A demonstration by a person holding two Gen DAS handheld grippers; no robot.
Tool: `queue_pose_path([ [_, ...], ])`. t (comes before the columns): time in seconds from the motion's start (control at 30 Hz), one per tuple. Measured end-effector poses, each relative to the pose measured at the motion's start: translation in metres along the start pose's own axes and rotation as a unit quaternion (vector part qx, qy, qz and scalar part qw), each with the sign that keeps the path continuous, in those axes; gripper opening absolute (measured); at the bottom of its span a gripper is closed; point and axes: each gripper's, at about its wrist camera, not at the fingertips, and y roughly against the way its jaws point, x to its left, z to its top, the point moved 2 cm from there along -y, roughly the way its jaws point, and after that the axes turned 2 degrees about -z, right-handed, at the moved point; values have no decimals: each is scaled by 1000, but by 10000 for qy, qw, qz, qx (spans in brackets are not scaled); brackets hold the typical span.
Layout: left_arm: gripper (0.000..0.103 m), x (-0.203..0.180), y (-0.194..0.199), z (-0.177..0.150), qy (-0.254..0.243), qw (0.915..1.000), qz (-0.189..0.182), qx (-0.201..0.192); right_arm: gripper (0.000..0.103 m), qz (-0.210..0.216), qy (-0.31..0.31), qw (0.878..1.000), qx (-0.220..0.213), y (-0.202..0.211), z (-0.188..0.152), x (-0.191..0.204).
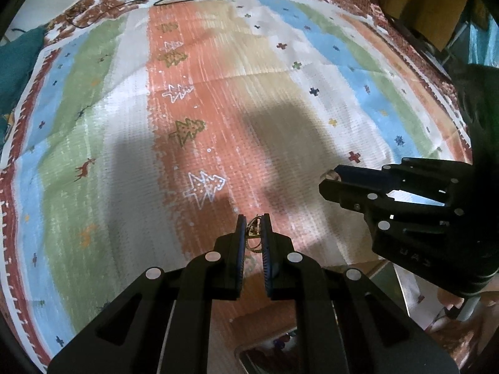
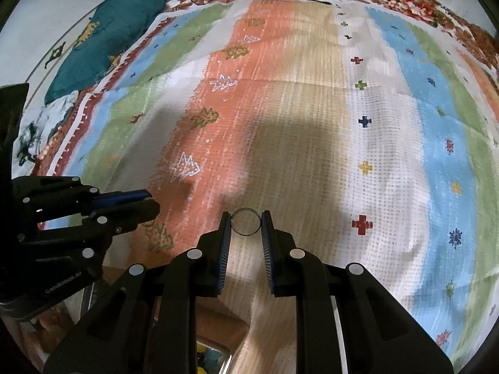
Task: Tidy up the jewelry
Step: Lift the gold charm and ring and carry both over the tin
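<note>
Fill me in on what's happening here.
A person is sorting jewelry over a striped patterned cloth with two handheld grippers. The left gripper is shut on a small gold chain piece, and the right gripper is clamped on a thin ring. Both pieces are held above the cloth.

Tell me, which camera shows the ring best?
The right wrist view: the ring sits face-on as a whole thin hoop between the right tool's fingers. The left wrist view shows it only small and edge-on, at that tool's tip.
</note>
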Motion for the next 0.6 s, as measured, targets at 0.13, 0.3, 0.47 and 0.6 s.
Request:
queue_pose_path([
  [0.13,9,-7,11,-3,-70,9999,11,-158,20,-7,45,10000,-78,5,-2,4],
  [0.3,9,-12,21,-6,-83,9996,1,-280,20,-106,94,9998,-143,12,-7,7],
  [0.47,9,-12,27,-9,-63,9993,-21,-366,20,-223,281,9989,-296,21,-11,15],
  [0.6,9,-13,30,-14,-76,9992,-2,-394,20,-208,279,9987,-361,27,-13,17],
])
